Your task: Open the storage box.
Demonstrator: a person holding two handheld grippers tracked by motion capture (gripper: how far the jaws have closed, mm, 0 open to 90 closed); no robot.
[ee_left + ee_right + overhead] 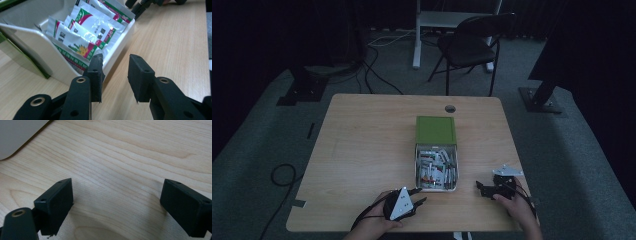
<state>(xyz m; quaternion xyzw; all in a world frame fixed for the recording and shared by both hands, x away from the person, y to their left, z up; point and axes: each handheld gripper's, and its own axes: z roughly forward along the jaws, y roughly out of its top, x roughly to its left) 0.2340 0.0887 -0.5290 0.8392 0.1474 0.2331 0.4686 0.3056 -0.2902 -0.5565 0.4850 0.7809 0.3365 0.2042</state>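
A white open box (455, 186) full of green, red and white sachets (435, 167) sits mid-table, with its green lid (435, 130) hinged back behind it. My left gripper (419, 196) rests at the box's near left corner, open and empty. In the left gripper view, the left gripper (115, 75) has its jaws parted just beside the box's wall (32, 50), with the sachets (85, 30) leaning inside. My right gripper (480, 188) lies to the right of the box, pointing at it. In the right gripper view, the right gripper (117, 202) stands wide open over bare wood.
The wooden table (362, 150) has a cable hole (450, 108) at its far edge. A black chair (472, 45) and a desk leg (416, 35) stand beyond it. Cables (282, 175) lie on the floor at left.
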